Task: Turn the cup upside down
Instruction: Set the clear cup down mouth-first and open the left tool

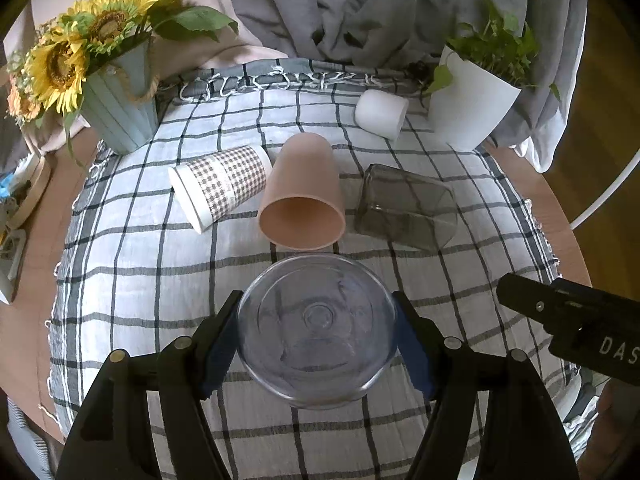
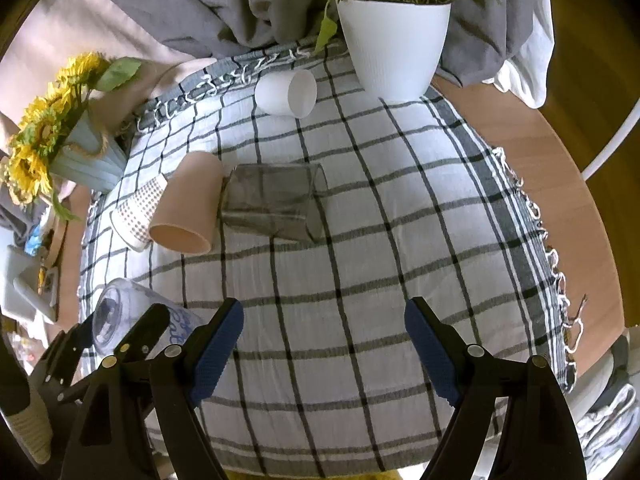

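Observation:
My left gripper (image 1: 318, 336) is shut on a clear plastic cup (image 1: 316, 330), held above the checked cloth (image 1: 132, 272) with its round bottom facing the camera. The same cup (image 2: 120, 312) shows at the lower left of the right wrist view, lying sideways in the left gripper's fingers (image 2: 140, 332). My right gripper (image 2: 324, 344) is open and empty above the cloth's near part. It also shows at the right of the left wrist view (image 1: 568, 316).
Lying on their sides on the cloth are a gingham paper cup (image 1: 220, 184), a pink cup (image 1: 304, 196), a smoky glass (image 1: 404, 208) and a white cup (image 1: 382, 114). A sunflower vase (image 1: 116, 108) stands back left, a white plant pot (image 1: 468, 104) back right.

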`<state>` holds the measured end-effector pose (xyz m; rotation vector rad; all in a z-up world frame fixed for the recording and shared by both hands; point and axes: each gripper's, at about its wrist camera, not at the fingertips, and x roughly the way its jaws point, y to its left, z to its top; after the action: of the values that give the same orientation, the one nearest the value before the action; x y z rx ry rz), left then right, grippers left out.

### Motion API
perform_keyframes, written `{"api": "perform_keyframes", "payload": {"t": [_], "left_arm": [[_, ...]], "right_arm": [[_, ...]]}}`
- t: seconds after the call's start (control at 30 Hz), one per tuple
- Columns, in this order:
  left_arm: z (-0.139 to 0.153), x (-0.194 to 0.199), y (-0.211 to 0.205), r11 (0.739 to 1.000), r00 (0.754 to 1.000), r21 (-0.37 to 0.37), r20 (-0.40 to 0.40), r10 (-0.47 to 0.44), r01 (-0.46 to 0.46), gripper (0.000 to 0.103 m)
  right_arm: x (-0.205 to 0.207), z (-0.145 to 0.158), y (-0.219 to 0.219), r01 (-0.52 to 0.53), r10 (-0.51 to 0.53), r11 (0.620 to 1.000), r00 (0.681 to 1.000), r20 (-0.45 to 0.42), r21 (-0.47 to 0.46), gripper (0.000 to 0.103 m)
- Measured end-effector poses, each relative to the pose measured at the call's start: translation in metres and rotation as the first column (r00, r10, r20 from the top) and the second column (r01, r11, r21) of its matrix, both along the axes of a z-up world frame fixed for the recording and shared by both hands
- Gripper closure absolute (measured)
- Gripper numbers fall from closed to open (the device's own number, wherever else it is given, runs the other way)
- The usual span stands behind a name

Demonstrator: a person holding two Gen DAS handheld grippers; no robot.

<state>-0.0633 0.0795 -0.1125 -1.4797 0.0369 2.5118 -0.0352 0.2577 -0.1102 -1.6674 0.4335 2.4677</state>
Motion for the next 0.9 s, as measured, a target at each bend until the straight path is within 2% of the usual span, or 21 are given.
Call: {"api": "perform_keyframes", "payload": {"t": [0.17, 0.33, 0.73, 0.9], "left_arm": [[-0.004, -0.003, -0.002, 0.999, 0.999, 0.039, 0.032, -0.004, 0.003, 0.032], [-0.008, -0.004, -0.004, 0.999, 0.998, 0.047, 0.057, -0.002, -0.001, 0.016], [-0.006, -0.001, -0.004, 0.998, 0.998, 0.062, 0.055, -0.014, 0.011, 0.014], [0.009, 0.006, -0.008, 0.996, 0.999, 0.085, 0.038, -0.017, 0.014, 0.014]], "right_arm": [[0.002, 0.000, -0.003, -0.004, 0.004, 1.000, 1.000, 0.003, 0.005, 0.020], [0.004, 0.005, -0.005, -0.002, 0.002, 1.000, 1.000, -0.011, 0.016, 0.020], [0.010, 0.012, -0.005, 0.016, -0.015, 0.999, 1.000, -0.025, 0.039, 0.020], [0.015, 0.018, -0.006, 0.024, -0.023, 0.999, 0.999, -0.038, 0.042, 0.020]]}}
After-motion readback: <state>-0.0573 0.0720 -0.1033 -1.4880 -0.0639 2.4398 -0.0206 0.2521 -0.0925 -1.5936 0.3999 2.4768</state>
